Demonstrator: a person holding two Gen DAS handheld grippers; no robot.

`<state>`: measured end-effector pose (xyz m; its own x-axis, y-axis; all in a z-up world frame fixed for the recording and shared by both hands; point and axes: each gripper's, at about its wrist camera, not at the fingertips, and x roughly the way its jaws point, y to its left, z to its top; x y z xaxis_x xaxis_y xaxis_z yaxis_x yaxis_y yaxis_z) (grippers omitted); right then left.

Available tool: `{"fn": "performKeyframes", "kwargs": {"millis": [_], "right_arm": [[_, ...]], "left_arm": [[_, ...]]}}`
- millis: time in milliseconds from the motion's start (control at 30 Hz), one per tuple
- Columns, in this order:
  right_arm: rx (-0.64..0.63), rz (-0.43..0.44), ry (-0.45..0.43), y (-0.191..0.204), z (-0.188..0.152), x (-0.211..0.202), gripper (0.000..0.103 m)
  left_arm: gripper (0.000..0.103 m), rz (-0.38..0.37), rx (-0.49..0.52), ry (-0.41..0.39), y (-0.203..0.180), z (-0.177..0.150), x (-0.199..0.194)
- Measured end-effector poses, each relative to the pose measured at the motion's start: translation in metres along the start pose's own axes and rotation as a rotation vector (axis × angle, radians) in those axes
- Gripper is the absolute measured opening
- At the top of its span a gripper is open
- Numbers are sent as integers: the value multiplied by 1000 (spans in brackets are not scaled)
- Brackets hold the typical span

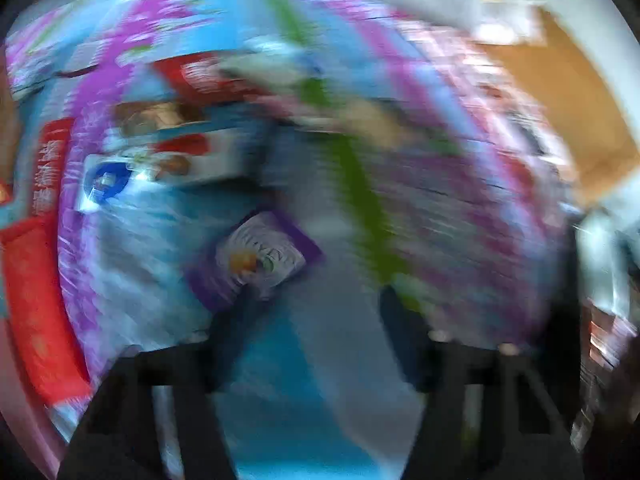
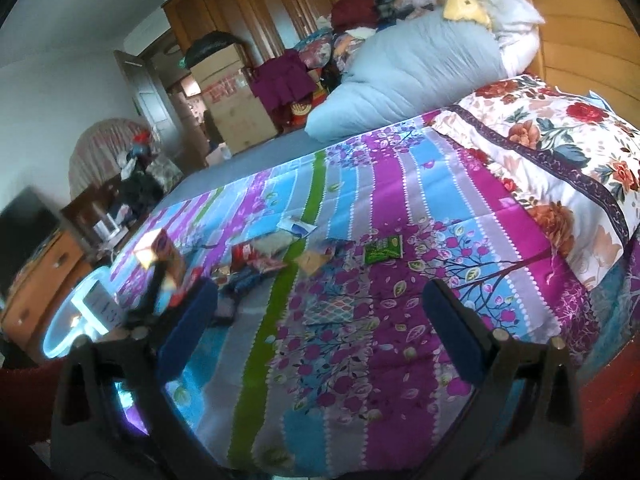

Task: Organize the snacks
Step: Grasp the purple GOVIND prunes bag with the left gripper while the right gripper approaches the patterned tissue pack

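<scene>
Bedroom clutter frames both views, and the work surface is a bed under a striped quilt (image 2: 400, 208) of purple, blue, grey and one green band.

From the left wrist camera we see almost everything smeared by motion. Our left gripper (image 1: 316, 320) points down at the quilt (image 1: 460, 208), its two dark fingers (image 1: 404, 336) standing apart at the bottom of the view. A small purple packet (image 1: 256, 260) lies on the fabric just ahead of the left finger, clear of both pads as far as the blur lets us tell, so the jaws look parted with nothing between them. Further up the view sit a white and red packet (image 1: 192, 156) and a red packet (image 1: 208, 74), while a large red bag (image 1: 36, 312) runs along the left edge.

From the right wrist camera the picture is sharp. Our right gripper (image 2: 316, 312) hovers above the quilt with its blue pads (image 2: 452, 328) wide apart and nothing between them. The snacks lie scattered mid-bed: a green packet (image 2: 383, 249) on its own, a pale yellow packet (image 2: 314, 261) on the green band, a red packet (image 2: 256, 258) in a small heap, and a white and blue packet (image 2: 298, 226) beyond them. The left gripper (image 2: 152, 280) shows at the left edge by the heap. A floral pillow (image 2: 560, 152) lies at the right, with a folded pale blue duvet (image 2: 404, 80) behind.
</scene>
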<state>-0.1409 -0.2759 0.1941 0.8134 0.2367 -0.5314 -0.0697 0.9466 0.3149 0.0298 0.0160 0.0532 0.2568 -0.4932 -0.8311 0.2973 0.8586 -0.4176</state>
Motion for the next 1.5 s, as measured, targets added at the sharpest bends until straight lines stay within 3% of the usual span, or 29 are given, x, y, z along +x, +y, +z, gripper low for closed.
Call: {"fn": "performKeyframes", "kwargs": {"millis": [100,167,267,300,433,567,633,667,700,800,867,1033,1167,1367,1500], "right_arm": [[2,-3,10,-3,-2,2,103],[11,2,14,-5,-3,3,103],[21,12,23,-3,-7,5,103],[21,13,28,-2,-9,6,103],[20,8,54,-2,-15,12,103],[10,-18,74,-5,-18,18,103],[5,-32,84,-8,-20,21,103],[2,-40,88,-9,-21,24,103],[-4,-51,97,-12,-24,28,103],[-14,-63,134,-20,-30,47,103],[-51,-46,179,-24,-35,70,103],[-234,56,361,-20,-40,147,102],[-412,128,510,-4,-34,199,93],[-640,147,695,10,-42,247,90],[-690,158,738,8,-50,262,81]], "left_arm": [[63,74,-16,-52,3,-19,-25],[64,139,35,-70,-2,-23,-30],[84,166,127,-91,-14,-21,-26],[85,180,139,-98,-16,-19,-22],[85,197,101,-87,-16,-7,6],[85,273,66,-67,-17,0,42],[75,337,101,-66,-21,-3,52],[63,343,123,-75,-24,-5,52],[46,331,128,-79,-25,-7,50],[44,327,136,-84,-28,-12,40],[44,281,127,-92,-31,-18,29],[44,214,105,-106,-37,-29,8],[44,176,53,-119,-33,-30,-4],[44,144,12,-109,-28,-34,-5],[44,131,13,-102,-32,-37,-3]]}}
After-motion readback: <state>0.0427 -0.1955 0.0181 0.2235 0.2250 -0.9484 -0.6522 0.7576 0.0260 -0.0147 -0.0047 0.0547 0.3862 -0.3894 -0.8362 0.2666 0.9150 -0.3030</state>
